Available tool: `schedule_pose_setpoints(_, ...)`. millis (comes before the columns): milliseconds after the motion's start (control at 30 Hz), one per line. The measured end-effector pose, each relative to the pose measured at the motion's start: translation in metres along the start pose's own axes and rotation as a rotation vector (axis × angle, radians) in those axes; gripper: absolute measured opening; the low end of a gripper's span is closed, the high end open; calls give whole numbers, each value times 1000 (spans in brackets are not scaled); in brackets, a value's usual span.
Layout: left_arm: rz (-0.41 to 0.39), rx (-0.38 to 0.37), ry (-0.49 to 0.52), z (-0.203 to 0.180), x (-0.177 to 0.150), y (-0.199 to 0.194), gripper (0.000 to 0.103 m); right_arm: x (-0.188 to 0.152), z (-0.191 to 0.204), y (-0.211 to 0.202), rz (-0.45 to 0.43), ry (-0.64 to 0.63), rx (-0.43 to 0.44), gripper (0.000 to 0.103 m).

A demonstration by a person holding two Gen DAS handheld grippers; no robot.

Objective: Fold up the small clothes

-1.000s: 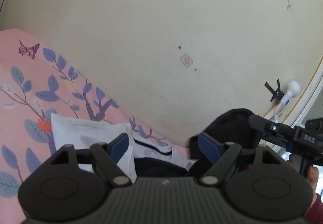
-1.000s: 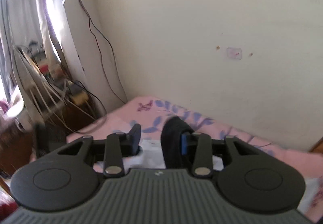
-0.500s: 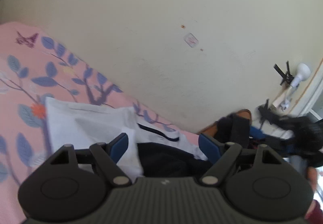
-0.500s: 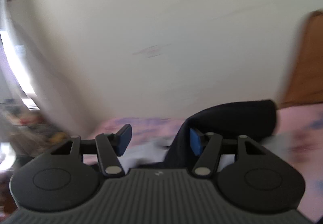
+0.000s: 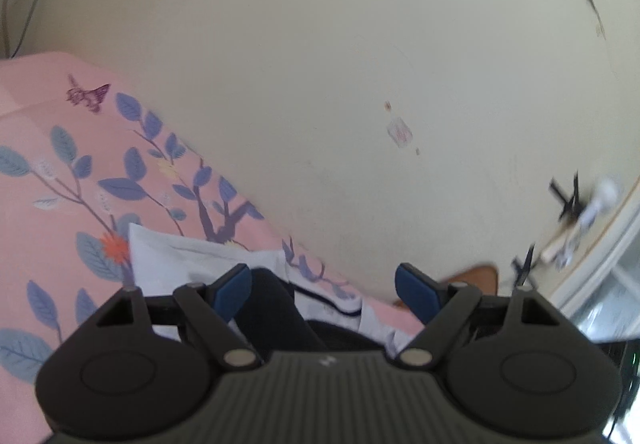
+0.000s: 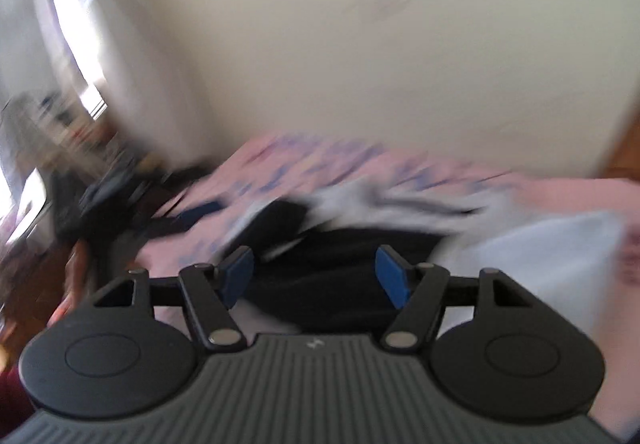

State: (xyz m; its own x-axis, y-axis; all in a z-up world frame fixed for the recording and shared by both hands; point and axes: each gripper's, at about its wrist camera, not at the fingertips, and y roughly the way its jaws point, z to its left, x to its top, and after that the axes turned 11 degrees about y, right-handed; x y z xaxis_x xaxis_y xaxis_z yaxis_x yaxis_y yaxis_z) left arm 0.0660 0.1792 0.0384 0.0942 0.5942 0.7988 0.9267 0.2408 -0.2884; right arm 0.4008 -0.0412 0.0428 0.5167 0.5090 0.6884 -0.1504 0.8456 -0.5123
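A dark navy garment (image 5: 276, 316) lies on a white garment (image 5: 172, 256) on the pink floral bedsheet (image 5: 60, 164). My left gripper (image 5: 322, 288) is open just above the dark cloth, which bunches by its left finger. In the blurred right wrist view the dark garment (image 6: 340, 256) lies flat under my right gripper (image 6: 316, 278), which is open and empty. White clothes (image 6: 540, 252) lie around the dark garment.
A cream wall (image 5: 320, 64) rises right behind the bed. A wall fitting with black ties (image 5: 576, 200) is at the right. A window and cluttered furniture (image 6: 60, 124) stand at the left of the right wrist view.
My right gripper let go of the dark garment and opened wide; the cloth now lies on the bed. My left gripper stayed open and the view shifted slightly.
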Motion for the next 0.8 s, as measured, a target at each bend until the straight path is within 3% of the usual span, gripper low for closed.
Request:
schedule_pose_setpoints(67, 20, -9, 38, -7, -5, 4, 78, 6, -24, -6, -95, 28, -177, 70)
schedule_pose_setpoints(167, 92, -66, 116, -19, -12, 14, 54, 7, -60, 6, -117, 75, -333, 70)
schedule_pose_setpoints(200, 135, -83, 137, -23, -15, 19, 44, 3, -72, 14, -93, 94, -367, 64)
schedule_pose_setpoints(233, 190, -85, 163, -27, -17, 27, 37, -1, -82, 26, -51, 108, -390, 48)
schedule_pose_setpoints(267, 267, -58, 203, -31, -23, 38, 33, -5, -92, 39, -10, 110, -418, 7)
schedule_pose_setpoints(300, 344, -10, 227, -32, -30, 51, 22, -9, -100, 46, -25, 104, -473, 12)
schedule_pose_setpoints(333, 354, 8, 219, -29, -33, 55, 14, -10, -107, 42, -61, 104, -489, 12)
schedule_pose_setpoints(400, 350, -19, 160, -19, -29, 53, 15, -5, -115, 42, -119, 123, -619, 11)
schedule_pose_setpoints(467, 348, -46, 90, -7, -29, 52, 15, -5, -113, 30, -121, 171, -592, 11)
schedule_pose_setpoints(533, 336, -58, 81, -5, -28, 50, 21, -9, -96, 1, -125, 154, -470, 15)
schedule_pose_setpoints(567, 323, -58, 98, -8, -27, 47, 24, -13, -82, -17, -135, 121, -425, 16)
schedule_pose_setpoints(633, 289, -32, 152, -17, -24, 37, 36, -28, -60, -61, -150, 67, -377, 28)
schedule_pose_setpoints(700, 241, -57, 196, -29, -19, 21, 37, -51, -45, -103, -163, 37, -348, 41)
schedule_pose_setpoints(800, 191, -112, 221, -45, -14, -10, 40, -88, -28, -142, -118, -3, -336, 42)
